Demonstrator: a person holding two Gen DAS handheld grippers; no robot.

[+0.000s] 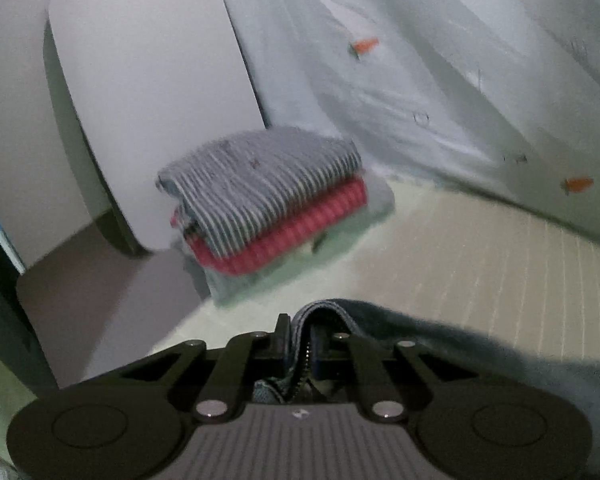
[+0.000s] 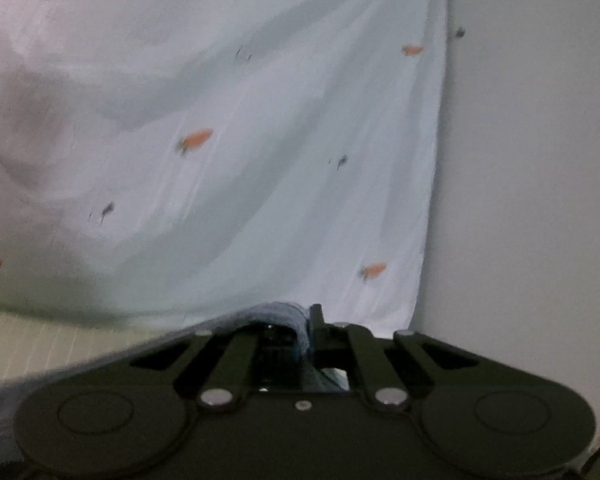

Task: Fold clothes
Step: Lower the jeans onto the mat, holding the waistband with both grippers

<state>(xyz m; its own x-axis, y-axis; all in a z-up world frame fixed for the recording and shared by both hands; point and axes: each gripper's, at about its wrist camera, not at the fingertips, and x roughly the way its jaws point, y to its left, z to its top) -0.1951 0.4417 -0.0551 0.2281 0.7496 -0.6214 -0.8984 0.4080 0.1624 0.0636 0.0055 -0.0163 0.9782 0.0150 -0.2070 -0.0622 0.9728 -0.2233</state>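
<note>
Left wrist view: my left gripper (image 1: 300,336) has its jaws clenched on the denim garment (image 1: 400,332), near me on the mat (image 1: 480,248); 3 folded clothes (image 1: 272,204) sit farther left. Right wrist view: my right gripper (image 2: 306,330) grasps the same denim edge, so I should lift both ends level, keeping the cloth taut.

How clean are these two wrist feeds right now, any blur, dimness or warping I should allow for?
Left wrist view: dim, motion-smeared; the folded stack has streaked edges, and fisheye bends the pale mat. Right wrist view: equally dim and soft; the carrot-print sheet is hazy, corners vignetted black. The denim garment at both tongs is sharper than the background.
</note>
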